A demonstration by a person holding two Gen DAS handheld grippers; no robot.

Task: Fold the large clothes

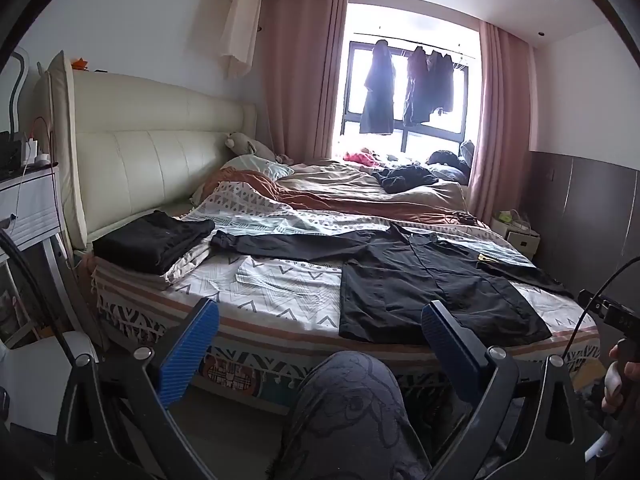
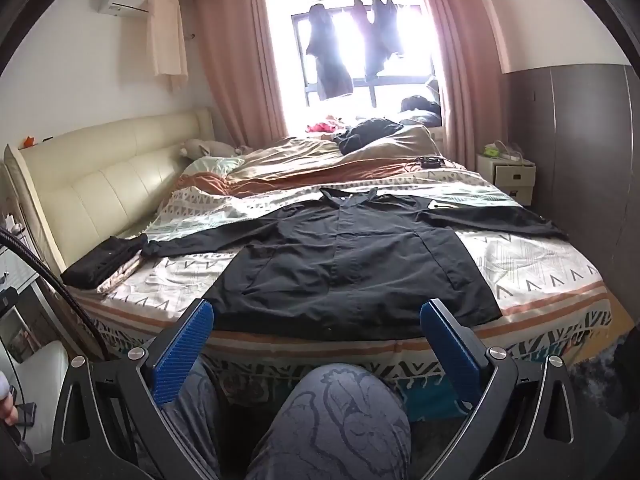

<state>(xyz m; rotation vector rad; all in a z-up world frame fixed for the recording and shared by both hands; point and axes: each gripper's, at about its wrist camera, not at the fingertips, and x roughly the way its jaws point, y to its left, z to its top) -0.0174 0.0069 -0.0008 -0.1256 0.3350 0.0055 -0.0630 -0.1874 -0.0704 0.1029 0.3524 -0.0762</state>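
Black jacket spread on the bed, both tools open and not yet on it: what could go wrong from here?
1. The black jacket has its hem right at the bed edge; a one-sided pull could drag it off.
2. Its left sleeve ends close to the folded dark stack; swinging the sleeve in might disturb that stack.
3. The patterned blanket underneath looks loose, so the left tool or right tool may pinch blanket together with jacket.
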